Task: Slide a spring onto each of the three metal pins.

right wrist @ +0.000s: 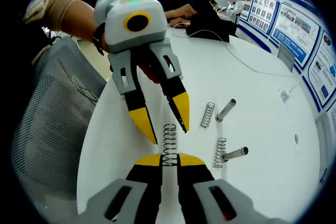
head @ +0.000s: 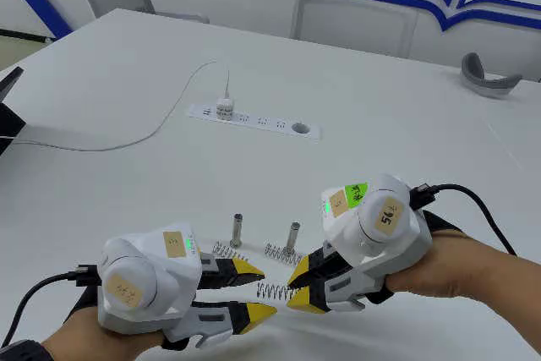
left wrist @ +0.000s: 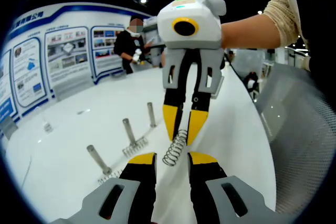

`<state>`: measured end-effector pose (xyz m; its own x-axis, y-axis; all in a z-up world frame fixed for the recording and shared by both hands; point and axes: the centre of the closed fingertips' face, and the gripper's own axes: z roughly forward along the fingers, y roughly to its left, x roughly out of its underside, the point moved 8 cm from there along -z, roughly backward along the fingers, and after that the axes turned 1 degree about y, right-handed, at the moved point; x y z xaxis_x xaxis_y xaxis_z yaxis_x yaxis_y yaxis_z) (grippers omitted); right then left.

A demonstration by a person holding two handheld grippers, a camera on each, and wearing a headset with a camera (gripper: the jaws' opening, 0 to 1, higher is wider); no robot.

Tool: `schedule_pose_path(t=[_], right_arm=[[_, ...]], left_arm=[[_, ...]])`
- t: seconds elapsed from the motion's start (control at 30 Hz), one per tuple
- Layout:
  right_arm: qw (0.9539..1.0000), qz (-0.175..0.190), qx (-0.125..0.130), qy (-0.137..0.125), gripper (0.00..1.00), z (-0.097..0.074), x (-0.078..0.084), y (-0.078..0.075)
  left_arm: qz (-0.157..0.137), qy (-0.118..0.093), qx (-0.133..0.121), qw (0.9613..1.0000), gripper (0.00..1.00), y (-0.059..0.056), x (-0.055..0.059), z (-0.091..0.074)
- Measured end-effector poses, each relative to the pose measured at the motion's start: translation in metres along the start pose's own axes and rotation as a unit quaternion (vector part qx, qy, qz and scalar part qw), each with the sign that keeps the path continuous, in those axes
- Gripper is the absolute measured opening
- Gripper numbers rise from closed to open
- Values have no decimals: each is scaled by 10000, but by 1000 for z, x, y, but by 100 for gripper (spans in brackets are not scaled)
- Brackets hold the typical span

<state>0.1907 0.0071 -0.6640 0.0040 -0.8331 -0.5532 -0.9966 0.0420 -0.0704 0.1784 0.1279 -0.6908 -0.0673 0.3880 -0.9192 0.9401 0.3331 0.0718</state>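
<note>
Left gripper [head: 265, 290]: lower left of the head view. Its jaws stand apart, with one yellow tip on each side of the free end of the held spring [head: 272, 291]. In the right gripper view we see the same spread, the coil's far end lying between the two tips. We see nothing clamped in it.

Pins: in the left gripper view we count three, all standing on the white table [head: 127, 82]. They are the near pin [left wrist: 98, 159], the middle pin [left wrist: 128, 131] and the far pin [left wrist: 151, 114], in a row to the left of the grippers. A loose spring [left wrist: 134, 147] lies at the foot of the middle pin. A second loose spring [left wrist: 108, 176] lies at the foot of the near pin. We cannot tell whether either is threaded over its pin or only lies against it.

Held spring: stretched between the two grippers, on the near side of the pins and apart from them.

Right gripper [head: 290, 291]: lower right of the head view. Its jaws are pressed together on one end of the held spring, which projects forward from its tips.

Behind: a power strip [head: 254, 120] with a cable [head: 161, 128], well apart from the pins.
</note>
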Motion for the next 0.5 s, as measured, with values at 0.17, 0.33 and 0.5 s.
schedule_pose_path(t=[0.17, 0.33, 0.5], right_arm=[[9999, -87, -55, 39, 11, 0, 0, 2], [9997, -159, -133, 101, 11, 1, -1, 4], [9996, -220, -169, 101, 11, -2, -4, 6]], left_arm=[[128, 3, 51, 9999, 17, -3, 0, 1], [239, 58, 121, 9996, 14, -6, 1, 0], [328, 109, 169, 9993, 13, -7, 3, 0]])
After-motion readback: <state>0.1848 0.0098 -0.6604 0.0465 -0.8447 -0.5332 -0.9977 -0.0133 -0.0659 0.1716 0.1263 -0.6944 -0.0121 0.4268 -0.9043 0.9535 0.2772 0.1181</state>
